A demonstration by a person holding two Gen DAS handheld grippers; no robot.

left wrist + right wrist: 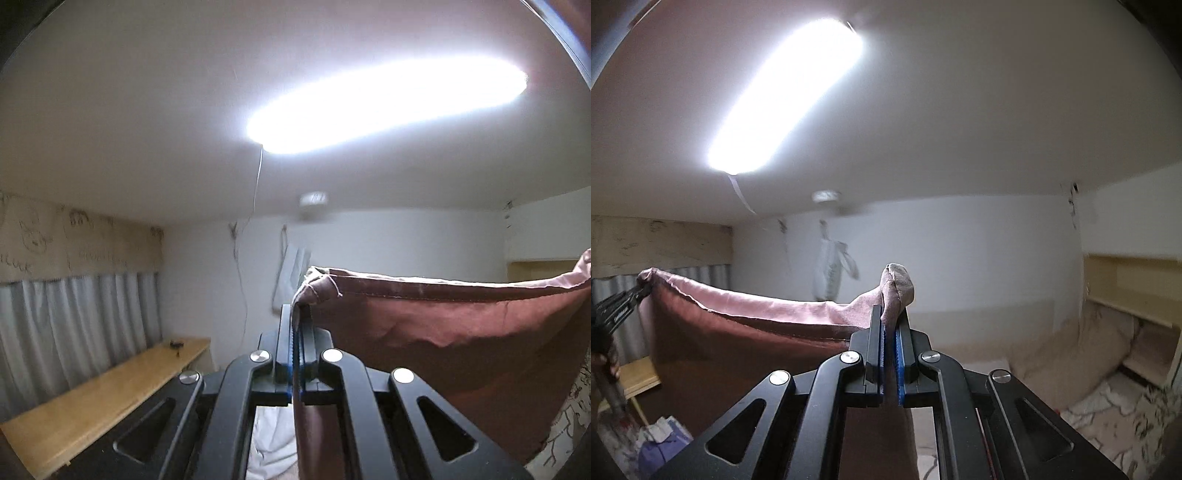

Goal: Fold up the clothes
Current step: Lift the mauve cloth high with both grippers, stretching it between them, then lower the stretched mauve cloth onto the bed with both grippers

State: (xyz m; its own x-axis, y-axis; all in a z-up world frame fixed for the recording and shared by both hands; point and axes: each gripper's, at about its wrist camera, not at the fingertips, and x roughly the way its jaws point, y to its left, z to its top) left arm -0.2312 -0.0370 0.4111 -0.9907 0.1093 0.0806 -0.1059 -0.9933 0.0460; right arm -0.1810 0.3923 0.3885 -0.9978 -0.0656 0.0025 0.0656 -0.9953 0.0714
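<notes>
A dark red-brown garment (pixel 443 332) hangs stretched in the air between both grippers, its hemmed top edge sagging slightly. My left gripper (pixel 298 317) is shut on one top corner, which bunches above the fingertips. My right gripper (pixel 891 317) is shut on the other corner of the same garment (pixel 738 332), with a fold poking up past the jaws. The right wrist view also shows the left gripper (pixel 641 291) far left, held by a hand (pixel 607 358). Both cameras tilt up toward the ceiling. The garment's lower part is hidden.
A long wooden bench (pixel 99 398) runs under curtains (pixel 74 325) on the left. A white bag (pixel 829 273) hangs on the far wall. A bright ceiling lamp (pixel 388 103) glares overhead. Bedding (pixel 1082 343) and a wooden shelf (pixel 1134 288) lie to the right.
</notes>
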